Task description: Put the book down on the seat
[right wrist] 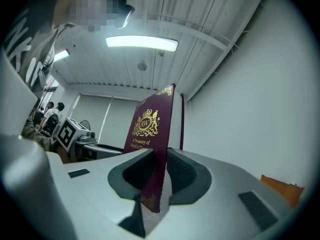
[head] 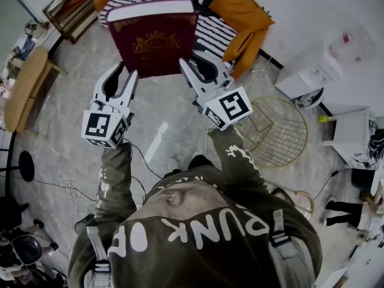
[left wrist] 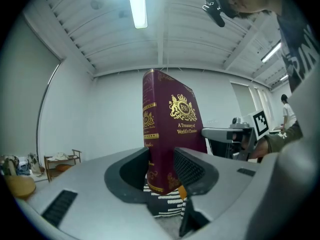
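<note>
A thick maroon book (head: pixel 157 44) with a gold crest is held up between both grippers, over the orange seat (head: pixel 243 11) and its striped cushions (head: pixel 217 35). My left gripper (head: pixel 126 72) is shut on the book's lower spine corner. In the left gripper view the book (left wrist: pixel 172 134) stands upright between the wide-set jaws of the left gripper (left wrist: pixel 161 169), with the striped cushion (left wrist: pixel 167 204) below. My right gripper (head: pixel 197 62) grips the opposite lower corner. In the right gripper view the book (right wrist: pixel 152 134) runs edge-on between the jaws of the right gripper (right wrist: pixel 159 171).
A gold wire side table (head: pixel 277 131) stands right of the seat, with a white cabinet (head: pixel 309 71) beyond it. A wooden shelf (head: pixel 72 8) and a round wooden table (head: pixel 24 83) are at the left. Cables (head: pixel 72 188) lie on the grey floor.
</note>
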### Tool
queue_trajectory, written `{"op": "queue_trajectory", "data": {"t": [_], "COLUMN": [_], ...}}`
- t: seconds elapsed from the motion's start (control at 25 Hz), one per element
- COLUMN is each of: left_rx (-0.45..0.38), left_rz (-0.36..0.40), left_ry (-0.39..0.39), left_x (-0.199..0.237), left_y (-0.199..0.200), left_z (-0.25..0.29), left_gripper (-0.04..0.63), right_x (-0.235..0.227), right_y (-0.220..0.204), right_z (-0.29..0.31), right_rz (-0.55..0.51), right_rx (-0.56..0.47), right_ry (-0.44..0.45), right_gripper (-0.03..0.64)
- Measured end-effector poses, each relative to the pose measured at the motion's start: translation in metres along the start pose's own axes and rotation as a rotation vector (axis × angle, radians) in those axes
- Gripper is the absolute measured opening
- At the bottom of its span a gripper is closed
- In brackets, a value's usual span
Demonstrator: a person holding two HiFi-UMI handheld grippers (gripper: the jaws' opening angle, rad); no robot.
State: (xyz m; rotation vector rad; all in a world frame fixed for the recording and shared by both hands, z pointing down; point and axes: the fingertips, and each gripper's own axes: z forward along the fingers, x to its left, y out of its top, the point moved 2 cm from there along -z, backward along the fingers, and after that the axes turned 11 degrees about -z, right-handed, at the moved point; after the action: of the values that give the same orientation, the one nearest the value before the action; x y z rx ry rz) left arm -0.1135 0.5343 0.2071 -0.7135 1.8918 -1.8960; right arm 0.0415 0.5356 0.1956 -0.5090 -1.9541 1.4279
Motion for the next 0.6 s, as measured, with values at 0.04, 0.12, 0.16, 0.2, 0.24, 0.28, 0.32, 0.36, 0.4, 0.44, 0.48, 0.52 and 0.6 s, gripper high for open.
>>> {"op": "queue_trajectory", "data": {"t": [0.04, 0.12, 0.16, 0.2, 0.24, 0.28, 0.32, 0.36, 0.4, 0.44, 0.48, 0.52, 0.6], "left_rx": [0.0, 0.0, 0.002, 0.003, 0.005, 0.007, 0.01, 0.013, 0.017, 0.019, 0.021, 0.022, 0.023], "left_rz": [-0.005, -0.011, -0.012, -0.013, -0.014, -0.015, -0.015, -0.016, -0.014, -0.012, -0.008, -0.004, 0.004], "left_ry": [-0.002, -0.004, -0.004, -0.004, -0.003, -0.002, 0.0, 0.003, 0.006, 0.01, 0.015, 0.021, 0.033], "left_x": [0.009, 0.023, 0.028, 0.031, 0.033, 0.036, 0.04, 0.044, 0.049, 0.055, 0.062, 0.069, 0.084], "left_y": [-0.001, -0.003, -0.004, -0.005, -0.007, -0.008, -0.01, -0.012, -0.014, -0.016, -0.017, -0.017, -0.016], "left_z": [-0.004, -0.008, -0.007, -0.004, 0.001, 0.007, 0.013, 0.021, 0.028, 0.037, 0.047, 0.059, 0.084], "left_gripper": [0.147, 0.147, 0.147, 0.147, 0.147, 0.147, 0.147, 0.147, 0.147, 0.147, 0.147, 0.147, 0.147], "right_x": [0.006, 0.014, 0.014, 0.012, 0.008, 0.003, -0.002, -0.008, -0.014, -0.021, -0.03, -0.039, -0.059], "right_y": [-0.001, -0.004, -0.006, -0.009, -0.012, -0.016, -0.021, -0.026, -0.032, -0.038, -0.044, -0.05, -0.062], "right_z": [0.007, 0.02, 0.024, 0.027, 0.03, 0.033, 0.037, 0.042, 0.048, 0.054, 0.062, 0.071, 0.089], "right_rz": [-0.002, -0.005, -0.003, -0.001, 0.003, 0.007, 0.01, 0.012, 0.015, 0.018, 0.021, 0.023, 0.028], "right_rx": [0.005, 0.012, 0.014, 0.016, 0.017, 0.017, 0.018, 0.019, 0.018, 0.016, 0.012, 0.007, -0.002], "right_ry": [-0.002, -0.005, -0.005, -0.006, -0.007, -0.007, -0.005, -0.003, 0.0, 0.002, 0.004, 0.007, 0.013], "right_gripper": [0.089, 0.089, 0.089, 0.089, 0.089, 0.089, 0.089, 0.089, 0.089, 0.089, 0.089, 0.089, 0.087]}}
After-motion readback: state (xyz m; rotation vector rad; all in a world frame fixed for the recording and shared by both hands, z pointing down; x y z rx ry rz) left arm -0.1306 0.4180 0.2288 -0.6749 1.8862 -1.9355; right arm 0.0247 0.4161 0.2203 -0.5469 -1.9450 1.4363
